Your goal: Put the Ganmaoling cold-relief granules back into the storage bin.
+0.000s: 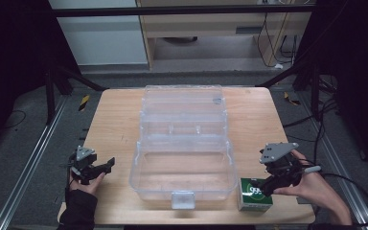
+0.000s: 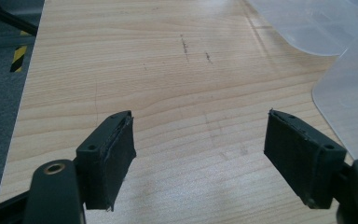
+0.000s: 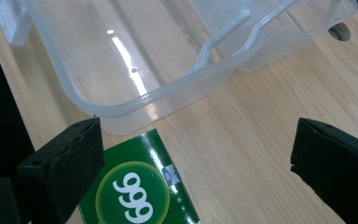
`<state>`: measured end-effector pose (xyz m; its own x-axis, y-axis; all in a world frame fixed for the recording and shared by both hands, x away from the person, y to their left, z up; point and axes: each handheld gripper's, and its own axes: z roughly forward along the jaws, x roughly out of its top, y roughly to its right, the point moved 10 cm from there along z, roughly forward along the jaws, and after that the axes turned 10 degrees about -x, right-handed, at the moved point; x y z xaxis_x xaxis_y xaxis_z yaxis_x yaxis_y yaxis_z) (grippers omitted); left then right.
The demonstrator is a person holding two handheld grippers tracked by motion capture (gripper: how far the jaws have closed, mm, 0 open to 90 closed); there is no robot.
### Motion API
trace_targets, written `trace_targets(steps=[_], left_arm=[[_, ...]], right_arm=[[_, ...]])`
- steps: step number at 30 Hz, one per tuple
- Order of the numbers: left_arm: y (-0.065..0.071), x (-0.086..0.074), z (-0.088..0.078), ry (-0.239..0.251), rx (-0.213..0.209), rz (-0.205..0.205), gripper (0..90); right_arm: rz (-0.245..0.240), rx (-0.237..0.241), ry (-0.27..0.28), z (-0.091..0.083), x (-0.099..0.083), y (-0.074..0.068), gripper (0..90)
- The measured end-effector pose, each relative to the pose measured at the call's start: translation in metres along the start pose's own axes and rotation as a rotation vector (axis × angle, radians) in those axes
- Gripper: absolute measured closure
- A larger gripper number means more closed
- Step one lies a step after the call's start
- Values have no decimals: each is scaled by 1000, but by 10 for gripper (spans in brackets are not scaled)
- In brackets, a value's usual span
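The worktop (image 1: 120,120) carries a clear open bin (image 1: 182,165) at frame centre, lid folded back. A green box (image 1: 254,195) stands at lower right, just beside the bin's corner. The right tool (image 1: 274,178) hangs over the box, jaws apart; a skewed closure could tip it or push it against the bin wall. The left tool (image 1: 100,167), jaws apart, idles at lower left, holding nothing.

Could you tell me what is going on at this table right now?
A person holds a gripper in each hand beside an open clear plastic box on the wooden table. The right gripper, open, hovers over a green carton by the box's near right corner. The left gripper is open over bare wood.
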<state>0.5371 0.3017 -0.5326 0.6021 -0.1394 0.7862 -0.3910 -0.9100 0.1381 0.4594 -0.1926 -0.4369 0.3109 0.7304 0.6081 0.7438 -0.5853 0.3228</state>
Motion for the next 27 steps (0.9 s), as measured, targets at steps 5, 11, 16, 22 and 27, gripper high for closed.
trace_targets(steps=[5,11,16,22,27], left_arm=[[0,0,0,-1,0,2,235],[0,0,0,-3,-2,2,235],[1,0,1,-4,-2,1,235],[0,-1,1,-5,-3,1,235],[0,-1,1,-8,-2,1,235]], right_arm=[[-22,15,-11,1,-2,-4,30],[-47,49,-42,2,-7,-10,27],[-91,83,-79,5,-11,-18,27],[-114,104,-122,9,-17,-24,26],[-147,111,-153,13,-25,-27,25]])
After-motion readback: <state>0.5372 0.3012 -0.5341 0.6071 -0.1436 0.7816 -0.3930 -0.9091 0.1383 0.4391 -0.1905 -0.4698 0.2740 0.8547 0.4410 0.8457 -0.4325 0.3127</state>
